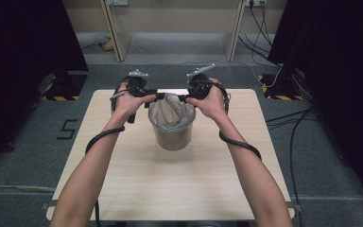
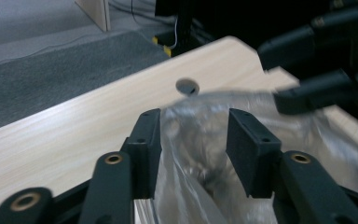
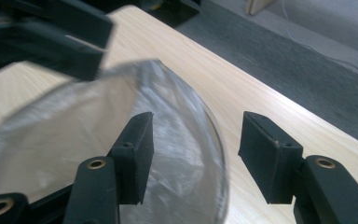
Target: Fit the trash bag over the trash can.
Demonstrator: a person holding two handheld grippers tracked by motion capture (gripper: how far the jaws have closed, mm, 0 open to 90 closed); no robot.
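Observation:
A grey-brown bin (image 1: 172, 135) lined with a clear plastic bag (image 1: 170, 111) stands on the wooden table (image 1: 123, 165). My left gripper (image 1: 159, 96) is at the bin's far-left rim and my right gripper (image 1: 184, 98) at its far-right rim, their tips pointing at each other. In the left gripper view the left gripper (image 2: 194, 135) is open, with the bag's (image 2: 200, 168) upper edge between its jaws. In the right gripper view the right gripper (image 3: 196, 140) is open astride the bag's (image 3: 74, 126) rim edge.
The table has a small round hole (image 2: 187, 86) near its far edge. Grey carpet (image 1: 312, 156) surrounds the table, with cables (image 1: 293, 123) on the right. Wooden furniture legs (image 1: 116, 33) stand beyond. The opposite gripper (image 2: 317, 70) shows blurred at the upper right of the left gripper view.

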